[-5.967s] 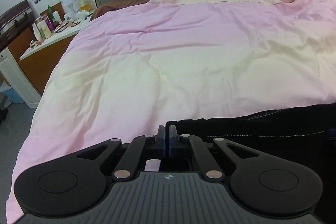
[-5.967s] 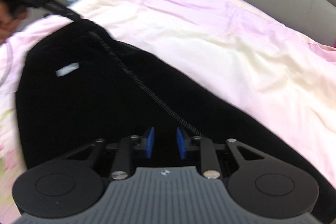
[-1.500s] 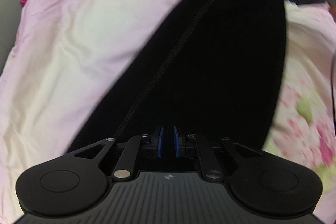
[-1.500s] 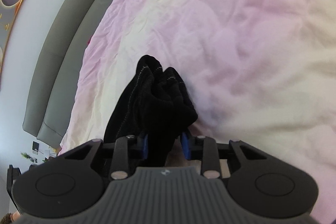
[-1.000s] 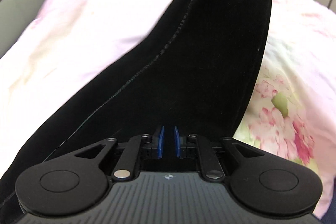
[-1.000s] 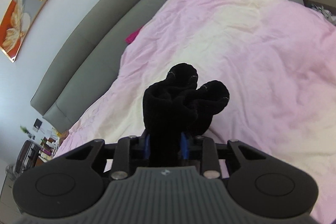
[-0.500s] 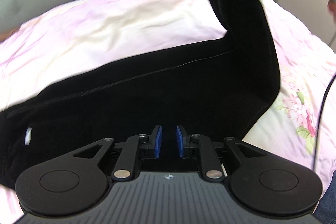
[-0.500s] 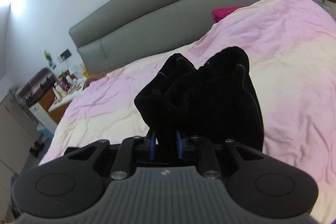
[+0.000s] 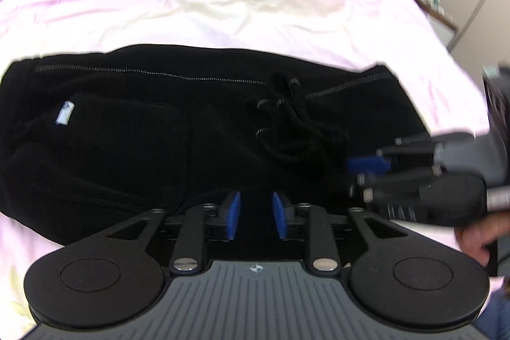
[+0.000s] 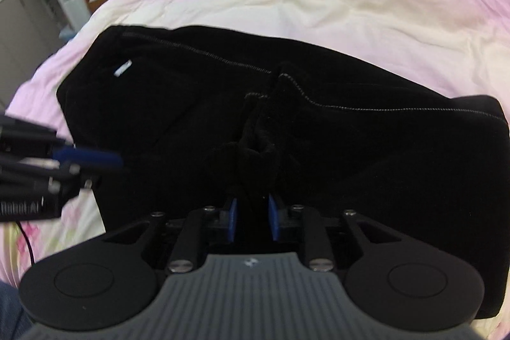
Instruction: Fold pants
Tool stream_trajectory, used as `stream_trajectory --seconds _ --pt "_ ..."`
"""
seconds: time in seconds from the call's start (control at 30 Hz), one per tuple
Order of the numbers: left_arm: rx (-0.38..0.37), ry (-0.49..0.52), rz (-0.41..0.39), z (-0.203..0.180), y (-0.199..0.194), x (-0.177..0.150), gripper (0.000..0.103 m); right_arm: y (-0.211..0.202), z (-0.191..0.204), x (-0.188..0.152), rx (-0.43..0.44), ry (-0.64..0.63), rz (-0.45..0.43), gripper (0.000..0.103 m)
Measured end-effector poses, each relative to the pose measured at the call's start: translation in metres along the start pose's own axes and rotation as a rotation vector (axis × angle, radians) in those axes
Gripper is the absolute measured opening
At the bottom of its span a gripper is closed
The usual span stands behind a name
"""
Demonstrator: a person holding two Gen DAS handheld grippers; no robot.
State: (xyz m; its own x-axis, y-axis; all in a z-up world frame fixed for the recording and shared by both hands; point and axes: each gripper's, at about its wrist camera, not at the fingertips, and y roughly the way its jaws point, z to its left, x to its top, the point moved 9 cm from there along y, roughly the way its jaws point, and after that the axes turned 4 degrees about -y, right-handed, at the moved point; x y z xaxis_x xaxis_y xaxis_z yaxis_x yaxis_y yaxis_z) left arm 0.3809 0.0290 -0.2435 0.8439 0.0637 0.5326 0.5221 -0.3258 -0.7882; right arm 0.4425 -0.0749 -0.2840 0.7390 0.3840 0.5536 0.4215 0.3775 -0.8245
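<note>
Left wrist view shows my left claw (image 9: 254, 214) with its blue pads parted and nothing pinched between them; its jaws have just been opening, and the black cloth lies under them rather than in them. A second ago this claw was closed on the edge of the pants (image 9: 134, 129) while the leg hung stretched up toward my other hand. Now the pants lie across the pink duvet (image 9: 223, 5) of the bed, doubled over, with the leg ends brought back onto the upper part. The cuffs (image 9: 280, 104) sit bunched near the middle of the black shape, and the white label (image 9: 65, 113) shows toward the left end.

Right wrist view shows my right claw (image 10: 251, 217) at a narrow gap with a bunch of dark cuff fabric rising between the pads, so I judge it to be gripping the leg ends. Its jaws have eased open a little in the last half second, and the cloth is not yet clear of them.

To me that means the lengthwise fold has landed: one hand has let go, the other is about to. What remains, I think, is releasing the cuffs and flattening the crumpled heap they make, since it sits lumpy, not flush.
</note>
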Motion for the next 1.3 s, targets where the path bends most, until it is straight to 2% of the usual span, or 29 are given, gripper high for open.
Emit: stream_trajectory --seconds 0.03,0.07,0.2,0.3,0.33,0.4,0.43,0.47,0.53,0.63,0.7,0.73,0.83,0.93,1.0,1.07,1.17,1.3 --pt "-0.029 -0.040 -0.004 0.001 0.002 0.005 0.044 -0.002 0.002 0.001 0.010 -0.016 0.006 0.033" --pt "-0.060 -0.081 -0.006 0.003 0.004 0.007 0.051 -0.007 0.002 0.005 0.028 -0.022 0.012 0.038" --pt "-0.185 -0.251 -0.002 0.005 0.023 0.024 0.065 -0.026 -0.001 0.013 0.056 -0.058 0.015 0.048" --pt "-0.198 -0.316 0.009 0.002 0.042 0.038 0.069 -0.041 -0.020 0.016 0.021 -0.060 -0.010 0.048" --pt "-0.198 -0.331 0.015 0.000 0.049 0.042 0.070 -0.043 -0.028 0.015 -0.006 -0.055 -0.016 0.047" --pt "-0.195 -0.355 0.031 -0.004 0.064 0.049 0.070 -0.042 -0.048 0.015 -0.077 -0.047 -0.014 0.037" --pt "-0.184 -0.360 0.036 -0.005 0.071 0.052 0.070 -0.040 -0.058 0.016 -0.103 -0.033 -0.013 0.025" --pt "-0.165 -0.363 0.038 -0.005 0.077 0.055 0.070 -0.038 -0.065 0.015 -0.109 -0.016 -0.013 0.018" --pt "-0.145 -0.363 0.049 -0.006 0.089 0.058 0.070 -0.028 -0.077 0.015 -0.107 0.027 -0.015 0.017" --pt "-0.103 -0.344 0.079 -0.007 0.104 0.060 0.069 -0.011 -0.072 0.011 -0.038 0.063 -0.015 0.016" --pt "-0.087 -0.315 0.074 -0.010 0.106 0.062 0.055 0.000 -0.060 0.004 0.021 0.067 -0.003 0.016" --pt "-0.090 -0.298 0.071 -0.012 0.106 0.063 0.030 0.006 -0.053 0.000 0.043 0.064 0.010 0.016" --pt "-0.067 -0.176 0.019 -0.027 0.095 0.069 0.023 0.010 -0.047 -0.007 0.037 0.040 -0.008 0.016" --pt "-0.057 0.017 -0.081 -0.054 0.066 0.083 0.022 -0.010 -0.061 -0.009 0.053 0.089 -0.065 0.017" --pt "-0.045 0.132 -0.140 -0.070 0.048 0.096 0.022 -0.031 -0.078 -0.010 0.003 0.091 -0.114 0.017" --pt "-0.043 0.192 -0.159 -0.075 0.039 0.110 0.022 -0.051 -0.103 -0.011 -0.081 0.089 -0.146 0.017" --pt "0.008 0.212 -0.096 -0.060 0.054 0.116 0.022 -0.073 -0.145 -0.011 -0.173 0.128 -0.171 0.017" --pt "0.057 0.139 0.023 -0.022 0.101 0.096 0.022 -0.086 -0.190 -0.010 -0.237 0.175 -0.167 0.012"
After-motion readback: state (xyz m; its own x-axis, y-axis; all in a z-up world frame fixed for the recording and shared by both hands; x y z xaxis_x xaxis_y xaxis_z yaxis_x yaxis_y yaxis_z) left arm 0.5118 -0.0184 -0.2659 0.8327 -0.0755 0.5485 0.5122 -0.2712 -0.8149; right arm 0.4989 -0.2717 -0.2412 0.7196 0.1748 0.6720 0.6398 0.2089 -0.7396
